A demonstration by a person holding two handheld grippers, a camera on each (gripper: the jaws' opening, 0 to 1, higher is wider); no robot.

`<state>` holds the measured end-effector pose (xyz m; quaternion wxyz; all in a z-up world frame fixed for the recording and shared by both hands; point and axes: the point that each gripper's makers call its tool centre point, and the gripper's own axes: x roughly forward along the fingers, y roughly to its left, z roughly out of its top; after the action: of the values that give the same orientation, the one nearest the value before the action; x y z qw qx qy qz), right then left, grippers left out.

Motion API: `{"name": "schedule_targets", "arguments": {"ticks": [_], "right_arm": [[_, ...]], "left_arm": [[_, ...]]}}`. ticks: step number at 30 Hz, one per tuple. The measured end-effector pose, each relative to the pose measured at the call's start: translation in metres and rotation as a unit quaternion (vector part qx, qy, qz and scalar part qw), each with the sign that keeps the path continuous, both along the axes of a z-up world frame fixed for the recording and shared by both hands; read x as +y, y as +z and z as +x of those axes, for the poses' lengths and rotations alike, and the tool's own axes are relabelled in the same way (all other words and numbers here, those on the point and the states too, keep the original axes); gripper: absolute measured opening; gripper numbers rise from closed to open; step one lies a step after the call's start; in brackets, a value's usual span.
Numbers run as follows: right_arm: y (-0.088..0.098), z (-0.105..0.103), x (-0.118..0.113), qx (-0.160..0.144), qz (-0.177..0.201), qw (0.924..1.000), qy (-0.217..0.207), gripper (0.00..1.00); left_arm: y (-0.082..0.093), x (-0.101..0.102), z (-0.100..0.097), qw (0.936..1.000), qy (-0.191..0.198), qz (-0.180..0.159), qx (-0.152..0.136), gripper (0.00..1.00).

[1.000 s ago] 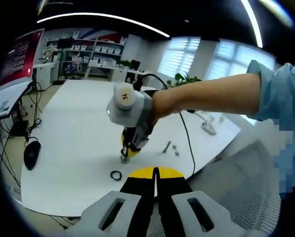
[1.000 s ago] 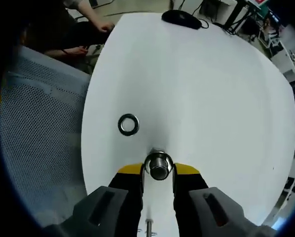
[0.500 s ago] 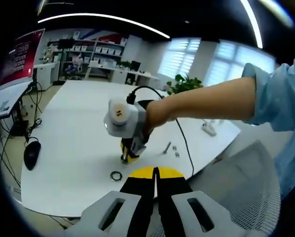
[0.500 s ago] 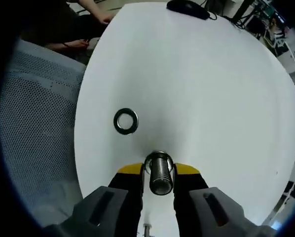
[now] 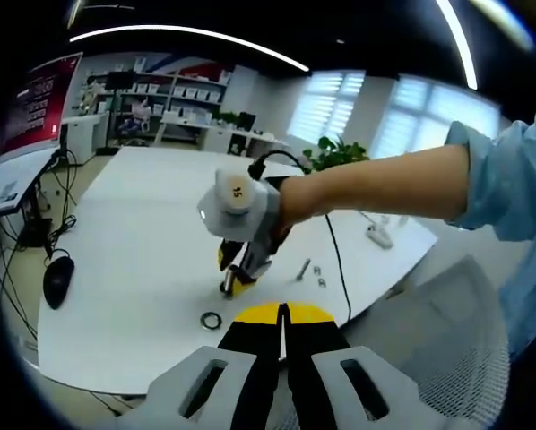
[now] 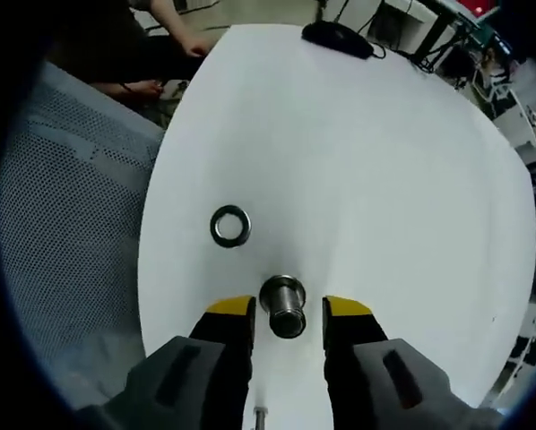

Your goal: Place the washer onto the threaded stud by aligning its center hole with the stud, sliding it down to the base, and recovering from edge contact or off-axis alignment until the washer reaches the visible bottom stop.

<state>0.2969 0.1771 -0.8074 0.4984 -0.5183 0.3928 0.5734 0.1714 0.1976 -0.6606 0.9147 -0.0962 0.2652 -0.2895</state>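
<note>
White table [image 6: 384, 179]: washer [image 6: 230, 226], upright stud [image 6: 283, 305], mouse [image 6: 338, 38], spare bolt [image 5: 303, 268].

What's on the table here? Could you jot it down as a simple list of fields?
surface: white table
stud: threaded stud standing between the jaws of the right gripper, gaps on both sides
washer: metal ring lying flat on the table, apart from the stud, not yet threaded on
left gripper: jaws together, held back near the table edge
other items: black mouse; spare bolt
</note>
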Motion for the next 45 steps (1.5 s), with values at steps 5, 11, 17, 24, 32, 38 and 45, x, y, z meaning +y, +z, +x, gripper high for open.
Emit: {"name": "schedule_targets", "arguments": {"ticks": [5,11,17,24,32,38,45], "right_arm": [[0.007,-0.018,0.019,0.0,0.021,0.9983,0.054,0.31],[-0.004,-0.041,0.036,0.019,0.019,0.9951,0.095,0.31],[-0.021,-0.045,0.037,0.02,-0.006,0.9933,0.114,0.31],[-0.034,-0.049,0.037,0.03,-0.014,0.9923,0.119,0.31],[-0.037,-0.049,0.036,0.031,-0.009,0.9931,0.113,0.28],[-0.036,-0.046,0.037,0.029,-0.003,0.9952,0.093,0.23],[-0.028,-0.039,0.033,0.02,0.008,0.997,0.074,0.22]], "left_arm": [[0.0,0.0,0.0,1.0,-0.001,0.0,0.001,0.0],[0.0,0.0,0.0,1.0,0.0,0.0,0.001,0.0],[-0.001,0.0,-0.001,1.0,-0.004,0.005,0.002,0.0],[-0.001,0.0,0.0,1.0,-0.001,0.003,0.0,0.0],[-0.001,0.0,0.001,1.0,-0.001,0.004,0.0,0.0],[-0.001,0.0,0.0,1.0,-0.001,0.004,0.001,0.0],[-0.001,0.0,0.001,1.0,0.0,0.004,0.001,0.0]]}}
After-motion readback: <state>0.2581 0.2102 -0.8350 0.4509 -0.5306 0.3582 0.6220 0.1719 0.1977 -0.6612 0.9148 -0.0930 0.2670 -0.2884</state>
